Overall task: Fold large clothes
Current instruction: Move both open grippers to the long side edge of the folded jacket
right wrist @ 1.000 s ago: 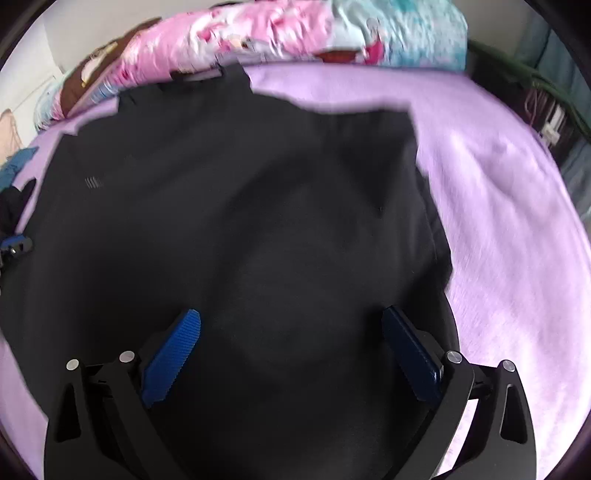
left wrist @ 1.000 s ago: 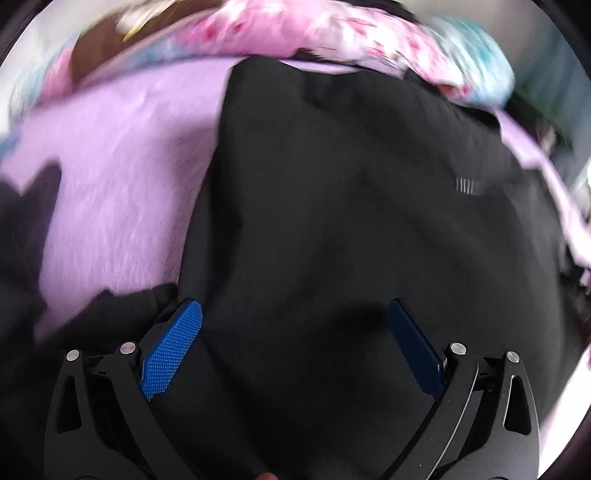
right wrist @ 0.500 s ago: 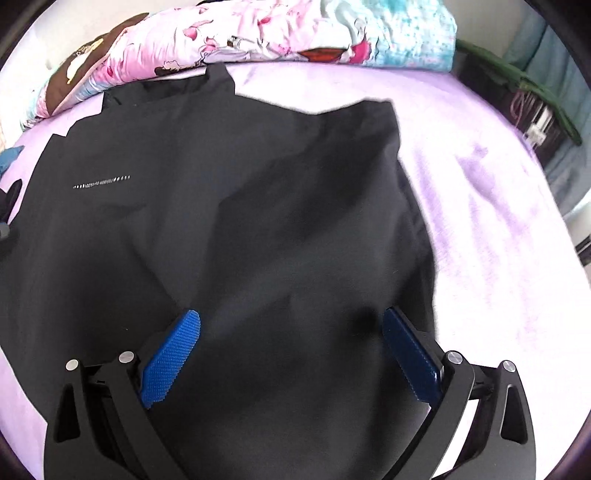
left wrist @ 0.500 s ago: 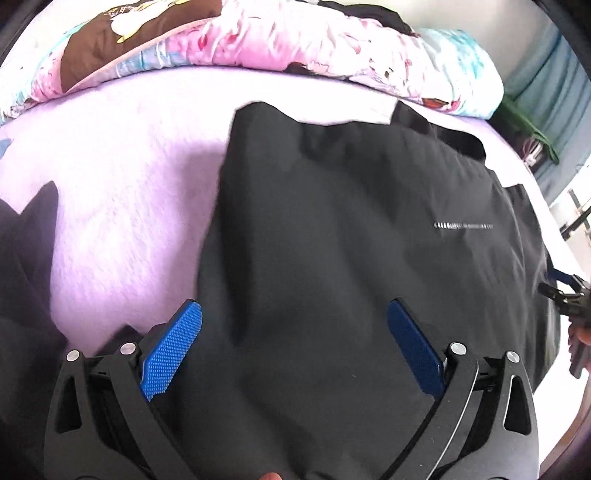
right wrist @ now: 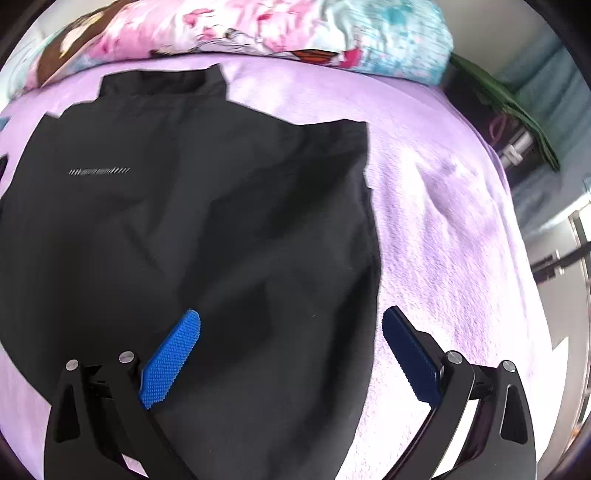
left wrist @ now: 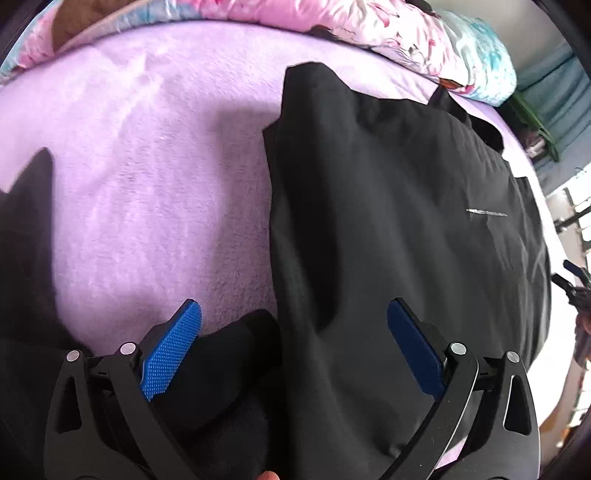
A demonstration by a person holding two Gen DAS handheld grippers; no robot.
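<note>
A large black garment [left wrist: 399, 221] lies flat on a lilac blanket [left wrist: 155, 177], with a small silver logo [left wrist: 487, 212] on its chest. It also shows in the right wrist view [right wrist: 192, 240], collar [right wrist: 162, 83] at the far end. My left gripper [left wrist: 293, 332] is open and empty above the garment's left edge, with a black sleeve end [left wrist: 236, 354] between its blue fingers. My right gripper [right wrist: 291, 336] is open and empty above the garment's right edge.
A pink and blue flowered quilt [right wrist: 258, 33] is bunched along the far side of the bed. More black cloth [left wrist: 22, 266] lies at the left. The bed's right edge borders a green item [right wrist: 517, 107] and furniture.
Both grippers have drawn back and outward from over the garment's middle toward its side edges. They stay open. The garment lies flatter and more of the lilac blanket shows.
</note>
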